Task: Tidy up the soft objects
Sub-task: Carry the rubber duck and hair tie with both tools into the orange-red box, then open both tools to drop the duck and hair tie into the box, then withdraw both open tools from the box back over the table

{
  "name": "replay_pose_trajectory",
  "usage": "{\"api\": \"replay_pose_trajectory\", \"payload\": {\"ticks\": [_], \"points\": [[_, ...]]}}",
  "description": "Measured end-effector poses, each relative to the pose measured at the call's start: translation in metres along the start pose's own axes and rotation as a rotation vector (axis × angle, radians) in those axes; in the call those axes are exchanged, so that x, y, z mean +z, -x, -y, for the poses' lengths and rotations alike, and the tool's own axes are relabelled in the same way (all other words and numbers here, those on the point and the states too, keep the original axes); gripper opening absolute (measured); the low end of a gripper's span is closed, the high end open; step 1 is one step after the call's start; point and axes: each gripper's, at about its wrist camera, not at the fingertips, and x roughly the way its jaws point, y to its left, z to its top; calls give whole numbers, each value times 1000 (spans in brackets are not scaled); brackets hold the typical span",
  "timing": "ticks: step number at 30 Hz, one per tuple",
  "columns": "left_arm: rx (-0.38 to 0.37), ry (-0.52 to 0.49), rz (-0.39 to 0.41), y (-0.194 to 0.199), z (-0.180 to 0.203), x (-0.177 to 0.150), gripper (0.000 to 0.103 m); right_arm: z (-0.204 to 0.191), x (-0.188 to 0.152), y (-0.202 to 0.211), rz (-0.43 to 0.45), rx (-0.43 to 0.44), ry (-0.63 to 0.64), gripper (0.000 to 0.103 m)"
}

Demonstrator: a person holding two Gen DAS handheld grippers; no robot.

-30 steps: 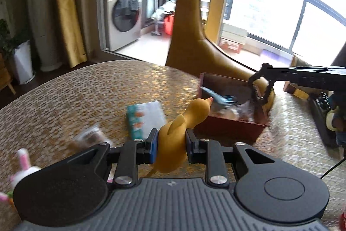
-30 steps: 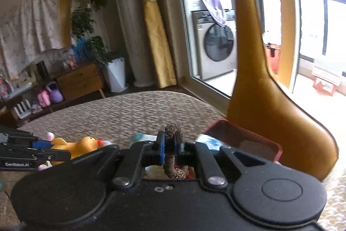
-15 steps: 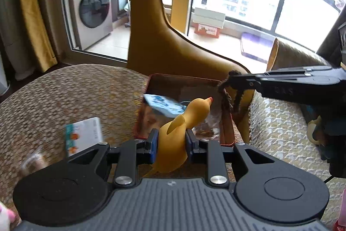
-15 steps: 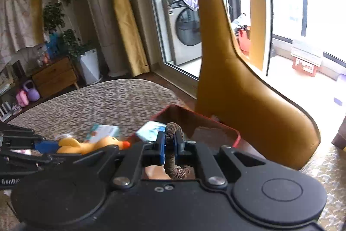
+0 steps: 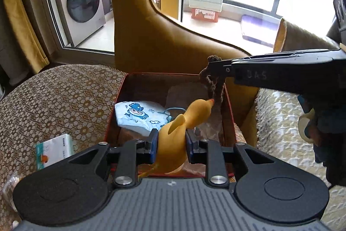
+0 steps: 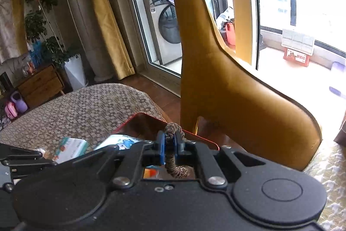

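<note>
My left gripper (image 5: 170, 142) is shut on a yellow rubber duck (image 5: 183, 125) and holds it over the near edge of a red box (image 5: 121, 92). The box holds a white printed face mask (image 5: 140, 115) and clear wrapped items. My right gripper (image 6: 169, 144) is shut on a brown braided rope loop (image 6: 173, 157). In the left wrist view that rope (image 5: 213, 88) hangs from the right gripper (image 5: 213, 67) over the box's far right corner, close to the duck's beak. The box rim (image 6: 138, 117) also shows in the right wrist view.
A tissue pack (image 5: 55, 149) lies on the patterned tablecloth (image 5: 54, 101) left of the box, with a clear wrapped item (image 5: 9, 182) nearer the left edge. A tall mustard chair (image 5: 151, 36) stands right behind the box. The tissue pack (image 6: 70, 147) shows in the right wrist view too.
Both grippers have moved toward the red box with their loads. The duck went from beside the box to over its near edge. The rope now hangs over the box's right side.
</note>
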Motion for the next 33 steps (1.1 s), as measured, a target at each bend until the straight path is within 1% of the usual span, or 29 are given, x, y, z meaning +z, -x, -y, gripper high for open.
{"api": "replay_pose_trajectory", "payload": {"ticks": [5,10,20,25,26,28,29,30,33], "points": [[-3,27,-44,-26,-3,2,25,3,-8,-21,-37,-20,5,8],[1,44,-69,-42,-6,0,25,6,-20,-36,-76,-15,-7,8],[0,62,-97,-51,-8,-5,26,0,-33,-51,-134,5,-47,8],[-2,88,-101,-51,-12,-8,31,1,-35,-51,-147,8,-54,10],[-6,99,-101,-50,-13,-8,35,1,-35,-51,-149,9,-57,11],[-18,116,-93,-48,-16,-9,58,2,-35,-50,-150,6,-63,15],[-15,118,-80,-46,-17,-9,62,2,-35,-48,-150,4,-65,17],[-10,117,-68,-43,-18,-8,67,2,-34,-47,-152,5,-66,18],[-17,119,-52,-37,-19,-7,67,1,-35,-43,-159,12,-63,18]]}}
